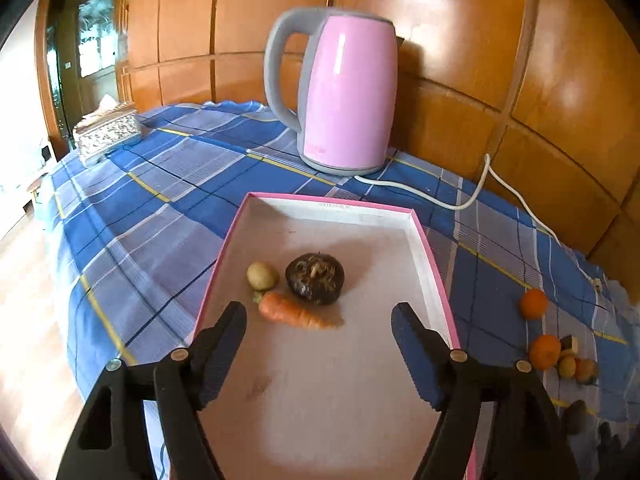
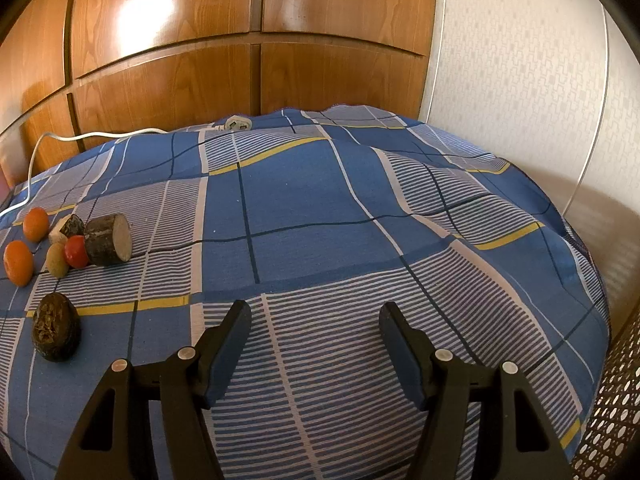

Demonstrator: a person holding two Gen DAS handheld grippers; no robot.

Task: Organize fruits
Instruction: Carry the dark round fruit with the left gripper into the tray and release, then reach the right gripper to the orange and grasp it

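Inside the pink tray (image 1: 434, 280), at 12 o'clock of the wide, empty left gripper (image 1: 318, 318), a carrot (image 1: 298, 313) is seen; the right gripper (image 2: 314, 322) is likewise spread, empty.

I count one pink box (image 1: 434, 276) holding three things: one carrot (image 1: 298, 312), one small potato (image 1: 262, 275) and one dark round root (image 1: 315, 283). Loose on the cloth I see two oranges (image 2: 18, 262) (image 2: 36, 224), one tomato (image 2: 77, 252), one more potato (image 2: 57, 260), one more dark root (image 2: 56, 327) and two cut brown pieces (image 2: 108, 240) (image 2: 67, 228). There is also one kettle (image 1: 348, 92) and one tissue box (image 1: 107, 132).
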